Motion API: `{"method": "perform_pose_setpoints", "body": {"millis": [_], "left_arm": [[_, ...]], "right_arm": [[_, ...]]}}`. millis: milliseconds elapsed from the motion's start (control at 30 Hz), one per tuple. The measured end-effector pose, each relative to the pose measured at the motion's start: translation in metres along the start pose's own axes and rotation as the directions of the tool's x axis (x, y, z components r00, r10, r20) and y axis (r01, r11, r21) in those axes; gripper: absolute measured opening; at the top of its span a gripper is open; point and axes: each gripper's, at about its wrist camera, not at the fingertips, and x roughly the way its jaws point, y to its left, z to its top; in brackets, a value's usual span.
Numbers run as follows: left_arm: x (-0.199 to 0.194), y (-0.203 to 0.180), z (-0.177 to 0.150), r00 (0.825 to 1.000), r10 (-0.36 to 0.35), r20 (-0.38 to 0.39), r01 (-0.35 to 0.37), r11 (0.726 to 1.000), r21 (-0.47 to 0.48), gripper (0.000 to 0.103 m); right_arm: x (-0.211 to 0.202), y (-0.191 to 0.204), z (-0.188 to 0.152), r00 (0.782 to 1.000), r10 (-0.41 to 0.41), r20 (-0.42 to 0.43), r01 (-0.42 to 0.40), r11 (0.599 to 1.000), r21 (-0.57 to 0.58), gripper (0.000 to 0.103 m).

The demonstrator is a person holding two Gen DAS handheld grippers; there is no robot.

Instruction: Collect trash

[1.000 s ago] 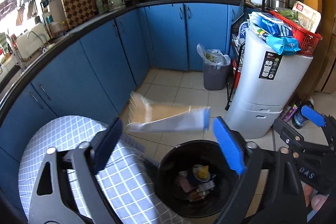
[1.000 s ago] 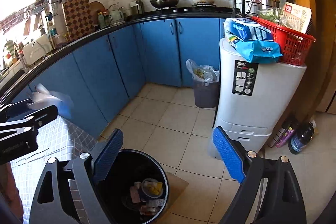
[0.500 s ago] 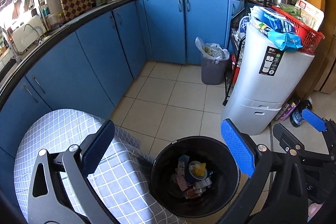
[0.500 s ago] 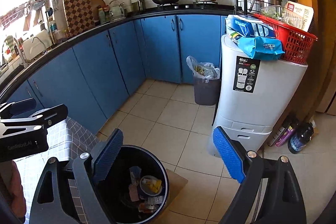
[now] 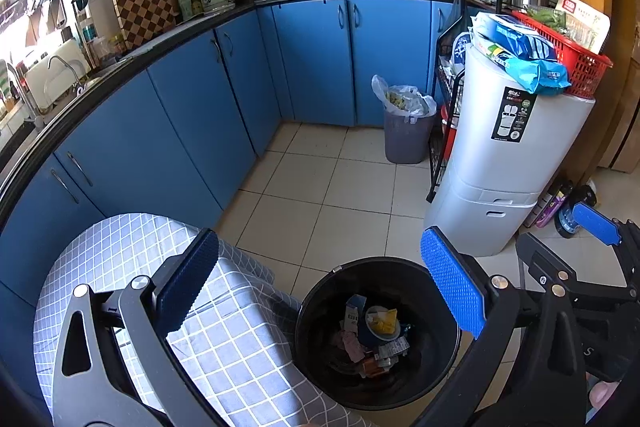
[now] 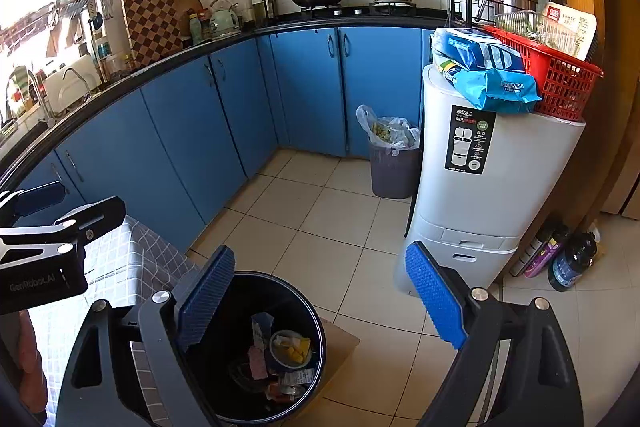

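Above the black bin (image 5: 378,331): both grippers spread wide, nothing between their blue pads.

Left gripper (image 5: 320,291) and right gripper (image 6: 320,301) hang released; discarded wrappers and a yellow-filled cup (image 5: 382,321) lie inside, the checked tablecloth (image 5: 120,251) at nine o'clock.

Trash (image 5: 370,333) lies in bin (image 5: 448,355); table (image 5: 120,267) just left.

both grippers are black frames with silver screws. the left gripper (image 5: 320,291) and right gripper (image 6: 320,301) carry dimpled blue pads (image 5: 452,293). white lettering marks the left one's side.
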Motion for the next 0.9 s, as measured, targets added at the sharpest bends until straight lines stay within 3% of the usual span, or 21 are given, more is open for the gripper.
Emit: {"method": "perform_pose_setpoints", "body": {"millis": [900], "left_arm": [[-0.0075,-0.0059,-0.0035,1.0,-0.005,-0.005,0.005,1.0,0.026,0.1]], "right_arm": [[-0.0021,0.0015,-0.0004,1.0,0.0,0.001,0.0,1.0,-0.001,0.085]]}}
